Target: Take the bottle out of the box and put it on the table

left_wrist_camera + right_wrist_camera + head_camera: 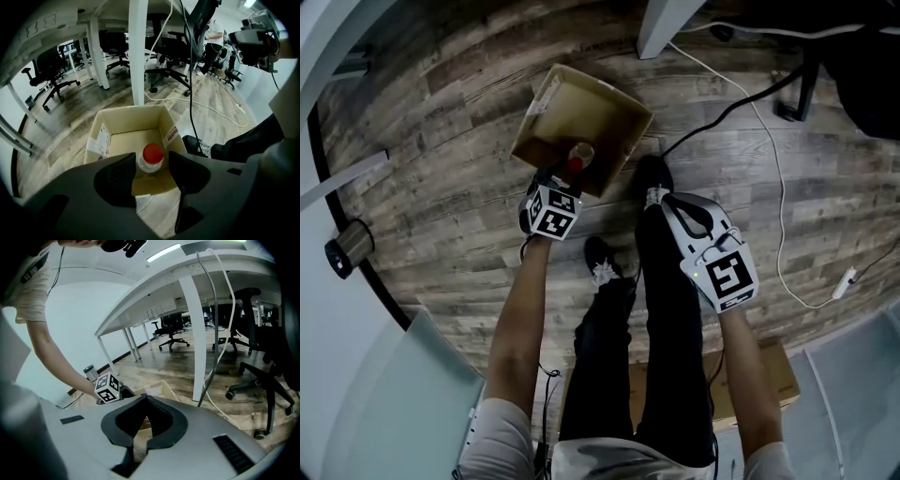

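two jaws of the left hand-held gripper [151, 161] stand wide apart, one on each side of the red-capped bottle [152, 156], not pressing it. the bottle stands upright inside the open box [131, 109], near its closer wall. the box sits on the wood floor [441, 187]. the right hand-held gripper [145, 398], above the leg [670, 309], has its jaws closed together, empty.
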